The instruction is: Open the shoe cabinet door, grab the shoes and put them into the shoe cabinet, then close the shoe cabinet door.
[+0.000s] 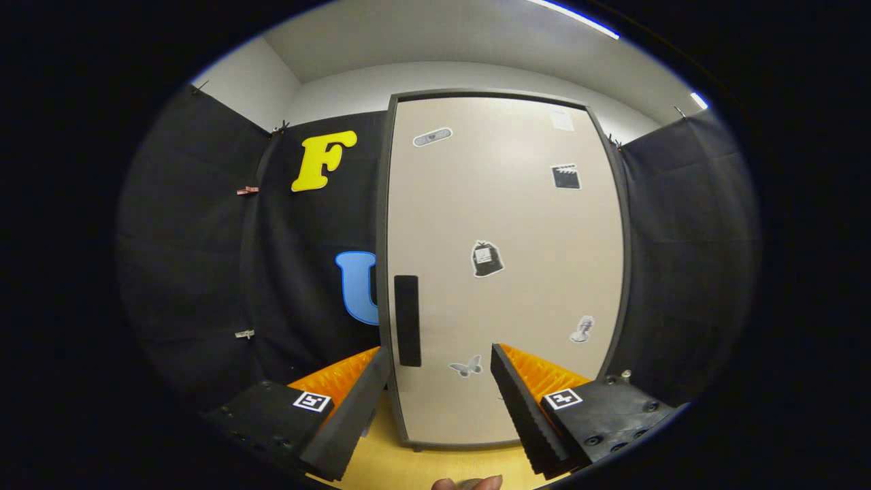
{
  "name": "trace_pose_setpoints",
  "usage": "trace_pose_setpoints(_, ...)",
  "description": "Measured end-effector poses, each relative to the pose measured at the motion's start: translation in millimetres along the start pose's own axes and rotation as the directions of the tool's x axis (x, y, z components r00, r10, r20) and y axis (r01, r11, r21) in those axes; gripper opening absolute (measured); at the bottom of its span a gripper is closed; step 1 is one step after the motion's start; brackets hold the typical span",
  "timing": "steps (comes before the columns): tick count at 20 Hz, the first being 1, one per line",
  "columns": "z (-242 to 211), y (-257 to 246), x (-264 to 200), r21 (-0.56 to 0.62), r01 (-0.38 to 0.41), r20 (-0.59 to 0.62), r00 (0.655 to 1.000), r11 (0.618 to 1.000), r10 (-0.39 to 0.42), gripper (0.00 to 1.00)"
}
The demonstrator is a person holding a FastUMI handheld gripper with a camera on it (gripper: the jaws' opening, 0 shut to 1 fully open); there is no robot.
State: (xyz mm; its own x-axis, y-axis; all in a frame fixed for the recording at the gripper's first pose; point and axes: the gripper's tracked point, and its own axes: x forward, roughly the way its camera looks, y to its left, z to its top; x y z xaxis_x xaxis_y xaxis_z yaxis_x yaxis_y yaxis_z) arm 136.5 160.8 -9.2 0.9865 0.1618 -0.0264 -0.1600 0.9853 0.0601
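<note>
While the gripper (439,381) is hovering with fingers spread wide and gripping nothing, the shoe cabinet (503,272) is standing straight ahead, door closed, contents hidden. Its dark handle (407,320) is running vertically just beyond the left fingertip, the likely target for opening. Shoes cannot be placed.

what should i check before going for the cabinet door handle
1. Cabinet door shut, ready to open: ok.
2. Black handle in sight near the door's left edge: ok.
3. Gripper open, nothing between its fingers: ok.
4. Handle lined up between the fingers: not ok; it sits just ahead of the left finger.
5. Gap to the door: cannot tell.
6. Shoes located: cannot tell.
</note>
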Motion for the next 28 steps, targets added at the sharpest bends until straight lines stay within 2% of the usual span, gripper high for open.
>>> trace_pose_setpoints(8,-15.9,13.3,77.2,0.007,0.018,-0.034,0.999,1.000,-0.017,0.97)
trace_pose_setpoints(14,-31.3,24.4,114.6,0.013,0.013,-0.064,0.998,1.000,-0.012,0.98)
trace_pose_setpoints(16,-33.9,23.3,123.9,-0.001,0.027,-0.066,0.997,1.000,-0.027,0.86)
trace_pose_setpoints(17,-33.9,20.2,122.9,-0.015,0.049,-0.061,0.997,0.999,-0.050,0.77)
trace_pose_setpoints(19,-32.3,25.4,125.0,-0.045,0.046,-0.041,0.998,0.998,-0.048,0.56)
trace_pose_setpoints(21,-34.1,23.7,125.1,-0.080,0.065,-0.034,0.997,0.995,-0.068,0.42)
trace_pose_setpoints(22,-34.6,24.3,126.3,-0.057,0.063,-0.034,0.997,0.996,-0.065,0.42)
trace_pose_setpoints(24,-34.7,22.6,125.6,-0.010,0.066,-0.050,0.996,0.998,-0.067,0.28)
trace_pose_setpoints(26,-34.9,23.3,124.0,0.003,0.064,-0.064,0.996,0.998,-0.064,0.23)
trace_pose_setpoints(28,-35.0,23.5,119.7,-0.015,0.058,-0.065,0.996,0.998,-0.059,0.22)
